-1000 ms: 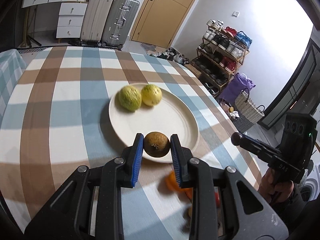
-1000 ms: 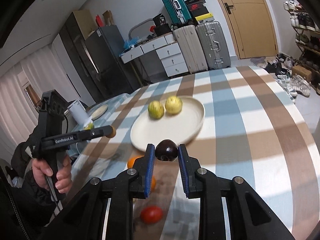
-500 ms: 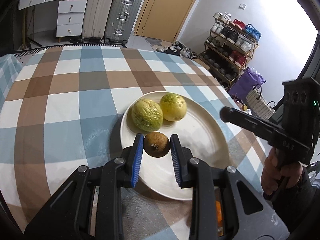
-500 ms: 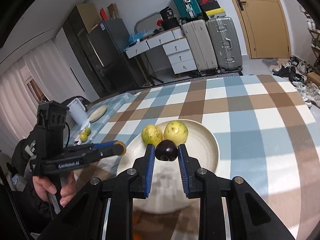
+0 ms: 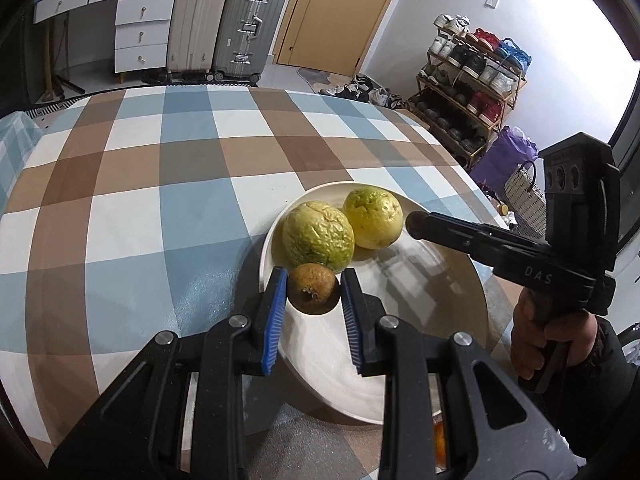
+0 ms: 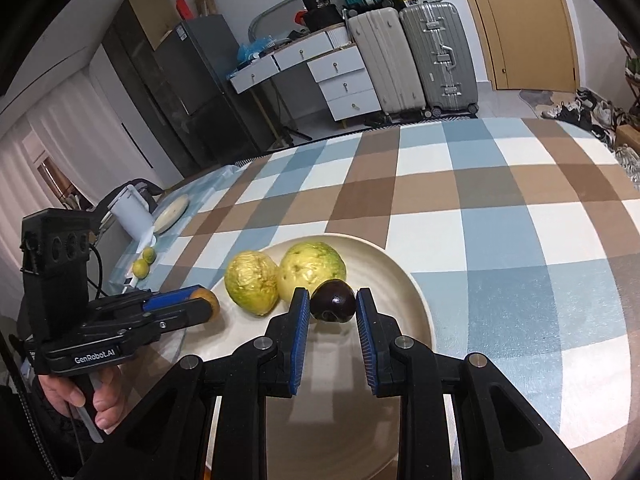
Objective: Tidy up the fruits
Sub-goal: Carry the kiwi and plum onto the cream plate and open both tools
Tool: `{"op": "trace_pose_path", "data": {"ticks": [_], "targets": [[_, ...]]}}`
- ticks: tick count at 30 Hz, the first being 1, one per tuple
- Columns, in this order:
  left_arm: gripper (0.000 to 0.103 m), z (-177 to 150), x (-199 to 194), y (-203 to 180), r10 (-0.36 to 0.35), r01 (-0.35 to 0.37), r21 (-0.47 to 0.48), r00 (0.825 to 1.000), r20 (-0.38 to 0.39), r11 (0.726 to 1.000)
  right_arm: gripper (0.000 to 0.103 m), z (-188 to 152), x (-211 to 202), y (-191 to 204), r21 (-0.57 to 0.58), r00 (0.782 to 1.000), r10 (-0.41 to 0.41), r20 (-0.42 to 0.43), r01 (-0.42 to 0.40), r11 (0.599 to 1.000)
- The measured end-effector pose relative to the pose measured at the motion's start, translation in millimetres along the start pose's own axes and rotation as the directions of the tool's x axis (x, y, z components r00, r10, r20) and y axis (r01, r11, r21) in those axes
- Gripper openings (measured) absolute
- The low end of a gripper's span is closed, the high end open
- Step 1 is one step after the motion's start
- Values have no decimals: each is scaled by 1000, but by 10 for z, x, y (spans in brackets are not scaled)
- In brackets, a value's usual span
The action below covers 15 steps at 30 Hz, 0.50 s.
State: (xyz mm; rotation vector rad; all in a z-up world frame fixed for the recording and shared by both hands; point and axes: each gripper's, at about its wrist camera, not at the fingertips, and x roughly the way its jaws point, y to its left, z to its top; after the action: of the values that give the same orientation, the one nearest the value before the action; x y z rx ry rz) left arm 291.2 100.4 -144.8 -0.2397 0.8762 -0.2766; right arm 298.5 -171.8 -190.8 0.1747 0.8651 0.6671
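left gripper (image 5: 313,294): clamped on a brown fruit (image 5: 313,293) over the plate (image 5: 420,344)
right gripper (image 6: 333,303): clamped on a dark fruit (image 6: 333,301) over the plate
plate: two yellow-green fruits (image 5: 318,237) on checked cloth (image 5: 160,200)

Left wrist cam: rides left gripper (image 5: 313,294), angled down, close over cream plate (image 5: 420,360), facing door and shoe rack. Right wrist cam: rides right gripper (image 6: 333,303), same downward tilt, facing suitcases, drawers. Shared: plate, two yellow-green fruits (image 6: 251,282), checked tablecloth (image 6: 500,216), each other's gripper.
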Motion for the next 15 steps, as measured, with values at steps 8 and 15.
{"op": "trace_pose_path", "data": {"ticks": [8,15], "targets": [[26,41,13,-15,42,-42,-15,999,-10,999,40,50,72,-45,15,999,-33,6,33,999],[47,75,-230,-120,47,-47,0,998,49,999,72,72,-197,-55,35,996,-4,89,1,999]]}}
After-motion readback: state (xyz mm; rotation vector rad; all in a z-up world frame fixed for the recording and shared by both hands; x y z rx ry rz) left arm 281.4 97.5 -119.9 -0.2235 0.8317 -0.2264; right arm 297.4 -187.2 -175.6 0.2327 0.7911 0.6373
